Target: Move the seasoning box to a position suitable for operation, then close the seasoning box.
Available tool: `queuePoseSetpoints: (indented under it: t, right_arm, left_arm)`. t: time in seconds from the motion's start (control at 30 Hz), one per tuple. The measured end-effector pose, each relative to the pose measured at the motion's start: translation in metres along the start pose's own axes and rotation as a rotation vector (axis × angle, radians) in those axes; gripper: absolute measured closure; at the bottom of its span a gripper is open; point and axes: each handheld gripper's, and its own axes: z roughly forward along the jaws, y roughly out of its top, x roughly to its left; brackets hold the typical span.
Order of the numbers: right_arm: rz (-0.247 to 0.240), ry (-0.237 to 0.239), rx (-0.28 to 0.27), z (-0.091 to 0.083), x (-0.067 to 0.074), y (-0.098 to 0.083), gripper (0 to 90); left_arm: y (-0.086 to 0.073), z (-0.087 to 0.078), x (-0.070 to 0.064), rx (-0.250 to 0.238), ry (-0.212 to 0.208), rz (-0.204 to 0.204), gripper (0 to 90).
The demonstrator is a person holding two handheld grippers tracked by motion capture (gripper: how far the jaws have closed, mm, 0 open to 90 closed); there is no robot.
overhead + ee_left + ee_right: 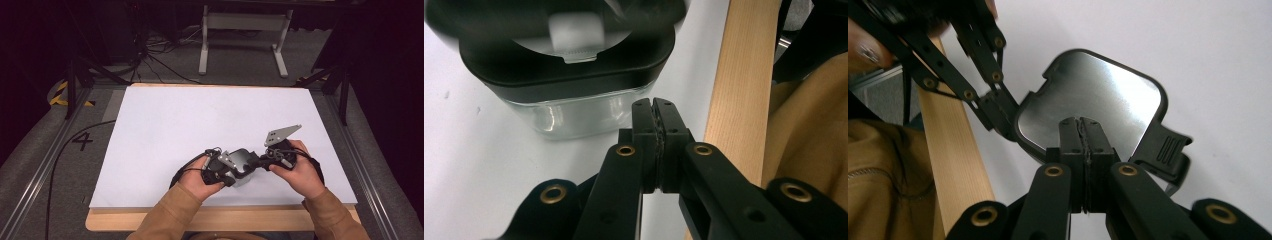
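A clear glass container (579,112) with a black-rimmed lid (1093,95) stands near the front of the white table top (200,125), between my two hands. The lid's panel is shiny, and a ribbed clip (1168,150) hangs at one side. My left gripper (655,107) is shut with nothing between its jaws, its tips just beside the glass wall. My right gripper (1081,124) is also shut and empty, its tips at the lid's near edge. In the high view the left gripper (230,177) and right gripper (261,159) flank the container (243,162).
The wooden front edge of the table (210,217) runs right behind the container. Tan sleeves (170,220) come in from the bottom. A white metal stand (245,35) and cables (155,60) are on the floor beyond the table. Metal rails (45,165) run along both sides.
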Motion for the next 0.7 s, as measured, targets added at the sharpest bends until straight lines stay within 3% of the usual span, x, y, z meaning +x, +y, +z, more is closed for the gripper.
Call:
queuePoseSetpoints:
  t: [0.07, 0.2, 0.3, 0.37, 0.47, 0.6, 0.63, 0.7]
  right_arm:
    - [-0.001, 0.011, -0.012, 0.002, 0.000, 0.000, 90.0]
    - [-0.011, -0.009, -0.022, 0.000, 0.002, -0.001, 90.0]
    - [0.007, -0.018, -0.063, -0.011, 0.001, -0.004, 90.0]
    - [0.028, -0.040, -0.093, -0.021, -0.002, -0.009, 90.0]
    - [0.080, -0.058, -0.126, -0.034, -0.007, -0.018, 90.0]
    - [0.113, -0.072, -0.130, -0.044, -0.012, -0.027, 90.0]
    - [0.113, -0.072, -0.130, -0.044, -0.012, -0.027, 90.0]
    - [0.131, -0.071, -0.093, -0.043, -0.017, -0.032, 90.0]
  left_arm:
    - [0.000, -0.001, 0.000, -0.002, -0.001, 0.002, 89.1]
    - [0.002, -0.009, 0.000, -0.010, 0.009, 0.010, 88.1]
    - [0.006, -0.027, 0.001, -0.034, 0.034, 0.010, 86.6]
    - [0.008, -0.045, 0.004, -0.079, 0.063, -0.005, 86.0]
    - [0.006, -0.068, 0.010, -0.133, 0.102, -0.039, 85.3]
    - [-0.004, -0.092, 0.022, -0.202, 0.165, -0.116, 83.2]
    - [-0.004, -0.092, 0.022, -0.202, 0.165, -0.116, 82.5]
    - [-0.011, -0.103, 0.029, -0.237, 0.193, -0.165, 81.4]
